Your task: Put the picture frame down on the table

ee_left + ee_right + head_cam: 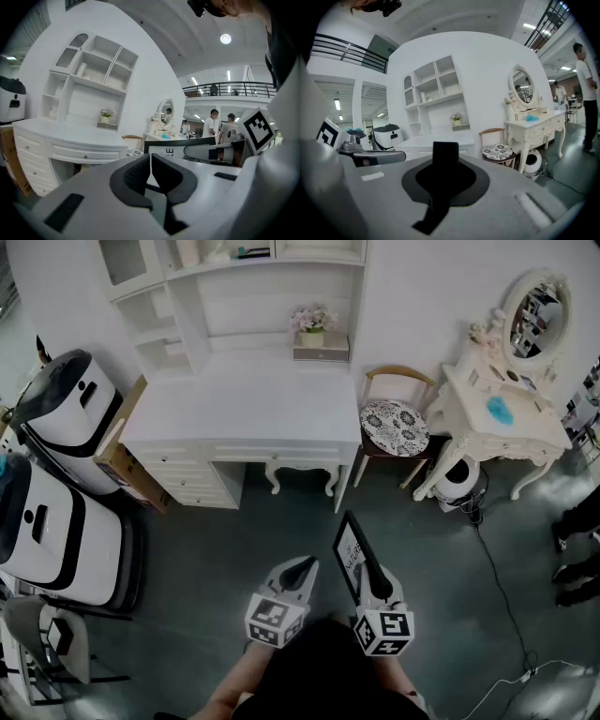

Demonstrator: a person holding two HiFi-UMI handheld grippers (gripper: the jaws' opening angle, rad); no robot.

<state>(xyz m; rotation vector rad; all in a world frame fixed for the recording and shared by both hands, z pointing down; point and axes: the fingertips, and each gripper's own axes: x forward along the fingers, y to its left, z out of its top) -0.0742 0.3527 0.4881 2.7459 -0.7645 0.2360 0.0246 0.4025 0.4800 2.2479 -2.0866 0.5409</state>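
The picture frame (348, 547) is black-edged with a white print and stands upright on its edge over the dark floor, well short of the table. My right gripper (368, 565) is shut on it. In the right gripper view the frame's black edge (445, 157) rises between the jaws. My left gripper (305, 567) hangs just to its left, apart from it. Its pads (140, 171) meet with nothing between them. From the left gripper view the frame (161, 151) shows at the right. The white desk table (244, 395) stands ahead.
A small box with a flower pot (314, 331) sits at the desk's back. A wooden chair (396, 423) and a white vanity with mirror (502, 418) stand to the right. White machines (56, 521) and cardboard (127, 460) are at the left; a cable (497, 587) crosses the floor.
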